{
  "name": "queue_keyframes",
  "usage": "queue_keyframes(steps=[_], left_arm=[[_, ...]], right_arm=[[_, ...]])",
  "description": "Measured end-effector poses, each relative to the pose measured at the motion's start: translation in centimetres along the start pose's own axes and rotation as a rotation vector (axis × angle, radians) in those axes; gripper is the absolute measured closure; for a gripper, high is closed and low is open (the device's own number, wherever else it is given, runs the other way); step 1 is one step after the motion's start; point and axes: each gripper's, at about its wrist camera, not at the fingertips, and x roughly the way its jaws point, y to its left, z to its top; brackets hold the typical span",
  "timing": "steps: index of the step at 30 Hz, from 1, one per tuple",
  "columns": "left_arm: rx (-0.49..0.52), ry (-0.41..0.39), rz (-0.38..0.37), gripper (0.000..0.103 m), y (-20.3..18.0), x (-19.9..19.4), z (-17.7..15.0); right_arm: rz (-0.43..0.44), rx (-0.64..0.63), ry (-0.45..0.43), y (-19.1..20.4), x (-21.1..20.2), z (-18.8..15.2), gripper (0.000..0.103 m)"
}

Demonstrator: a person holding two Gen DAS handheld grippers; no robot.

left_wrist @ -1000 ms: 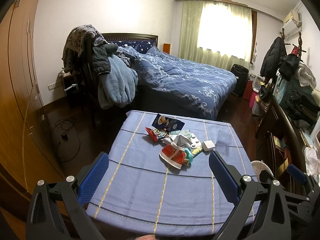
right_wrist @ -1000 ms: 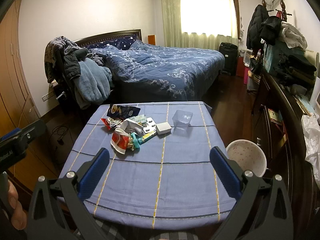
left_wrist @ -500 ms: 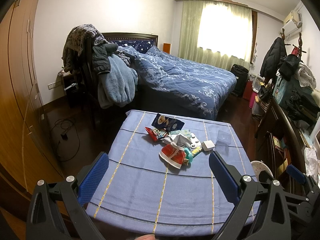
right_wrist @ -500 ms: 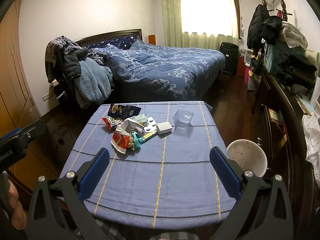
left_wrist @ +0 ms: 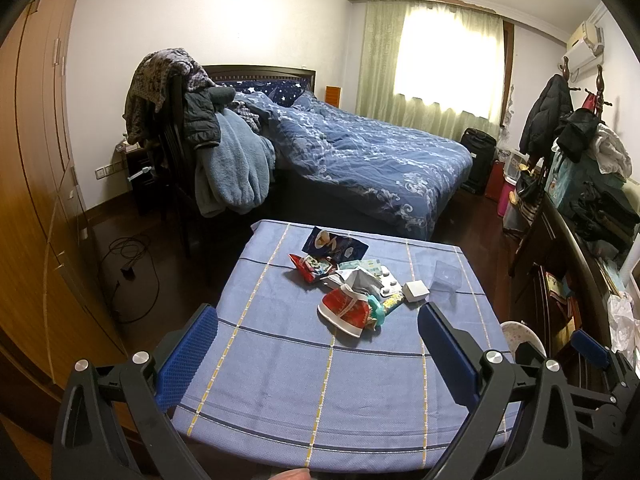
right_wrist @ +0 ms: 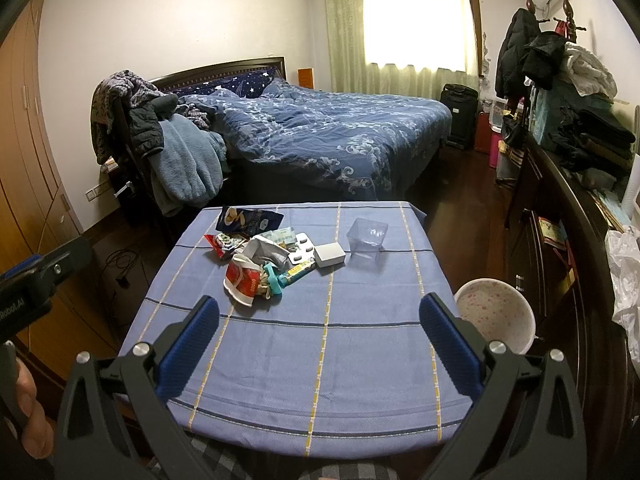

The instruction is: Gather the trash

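Observation:
A pile of trash [left_wrist: 346, 284] lies on the far half of a table with a blue striped cloth [left_wrist: 280, 380]: a red and white wrapper [left_wrist: 344, 310], a dark blue snack bag [left_wrist: 334, 244], a small white box [left_wrist: 415, 291], a clear plastic cup [left_wrist: 448, 276]. The pile also shows in the right wrist view [right_wrist: 264, 256], with the white box [right_wrist: 329, 255] and clear cup [right_wrist: 367, 236]. A white bin [right_wrist: 496, 314] stands off the table's right edge. My left gripper [left_wrist: 318, 354] and right gripper [right_wrist: 320, 340] are open and empty over the near table edge.
A bed with a blue quilt [left_wrist: 368, 160] is behind the table. A chair piled with clothes [left_wrist: 208, 152] stands at the back left. A dark dresser [right_wrist: 568, 240] with clutter runs along the right. A wooden wardrobe [left_wrist: 36, 200] is on the left.

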Motion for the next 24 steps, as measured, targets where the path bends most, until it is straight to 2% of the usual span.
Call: queue_keyframes(steps=[16, 20, 21, 24], left_arm=[[-0.001, 0.004, -0.002, 0.003, 0.0, 0.1, 0.0], [0.003, 0.037, 0.006, 0.003, -0.1, 1.8, -1.0], [0.005, 0.047, 0.008, 0.003, -1.1, 2.0, -1.9], [0.002, 0.089, 0.018, 0.003, -1.1, 4.1, -3.3]], right_arm=[[0.003, -0.001, 0.003, 0.5, -0.3, -0.2, 0.003], [0.001, -0.003, 0.017, 0.7, 0.8, -0.1, 0.003], [-0.004, -0.001, 0.027, 0.8, 1.4, -0.4, 0.003], [-0.013, 0.007, 0.056, -0.4, 3.0, -0.3, 0.003]])
